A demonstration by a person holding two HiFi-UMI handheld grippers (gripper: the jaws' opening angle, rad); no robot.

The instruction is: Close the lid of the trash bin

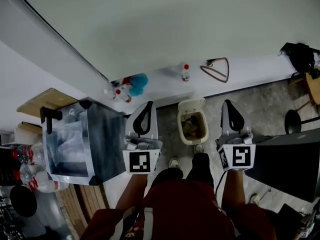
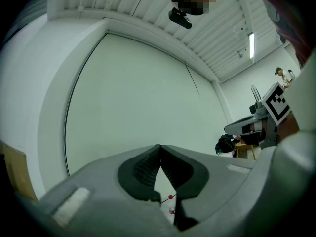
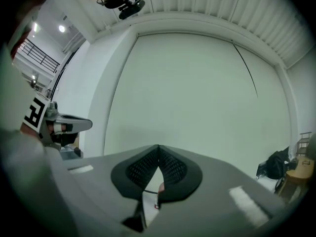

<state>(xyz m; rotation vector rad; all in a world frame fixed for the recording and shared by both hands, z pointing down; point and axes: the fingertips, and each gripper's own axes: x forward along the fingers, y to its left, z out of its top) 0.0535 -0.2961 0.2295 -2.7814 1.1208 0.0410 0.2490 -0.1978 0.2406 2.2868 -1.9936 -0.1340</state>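
In the head view a cream trash bin [image 1: 192,127] stands on the floor by the wall, just in front of the person's feet. Its lid [image 1: 192,105] is tipped up at the back and rubbish shows inside. My left gripper [image 1: 149,104] is held level to the left of the bin, jaws together with nothing between them. My right gripper [image 1: 226,103] is level to the right of the bin, also shut and empty. Neither touches the bin. In the left gripper view [image 2: 159,146] and the right gripper view [image 3: 158,146] the tips meet against the pale wall.
Red-capped bottles [image 1: 186,72] and a blue object [image 1: 139,83] stand along the wall, near a wire hanger [image 1: 218,69]. A grey bin-like cart [image 1: 75,146] is at the left. A dark tabletop [image 1: 287,161], a stool [image 1: 292,121] and a black bag [image 1: 300,56] are at the right.
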